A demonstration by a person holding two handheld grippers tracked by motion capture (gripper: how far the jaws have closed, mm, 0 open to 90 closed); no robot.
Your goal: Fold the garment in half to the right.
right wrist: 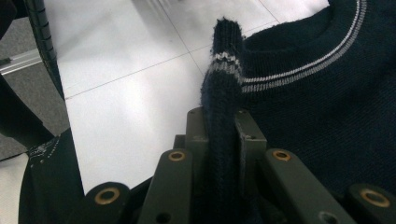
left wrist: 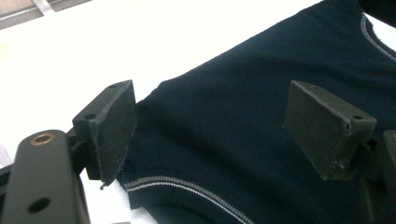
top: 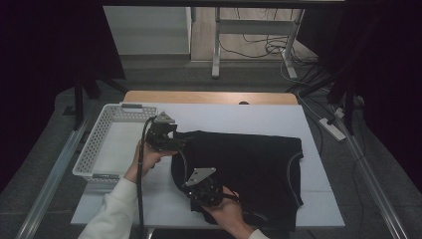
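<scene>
A white basket (top: 107, 142) sits on the tabletop (top: 259, 115), just left of the sweater (top: 249, 164). The dark sweater lies spread flat across the middle of the tabletop, right of the basket. The left gripper (top: 175, 141) hovers at the sweater's upper left corner, between basket and sweater; its fingers (left wrist: 109, 128) stand wide apart and hold nothing, with the sweater's edge and its grey-striped hem lying below and between them. The right gripper (top: 185, 182) is at the sweater's near left edge; its fingers (right wrist: 252, 135) are closed tight on a raised fold of striped cuff (right wrist: 224, 65), which stands up from between them beside the collar.
</scene>
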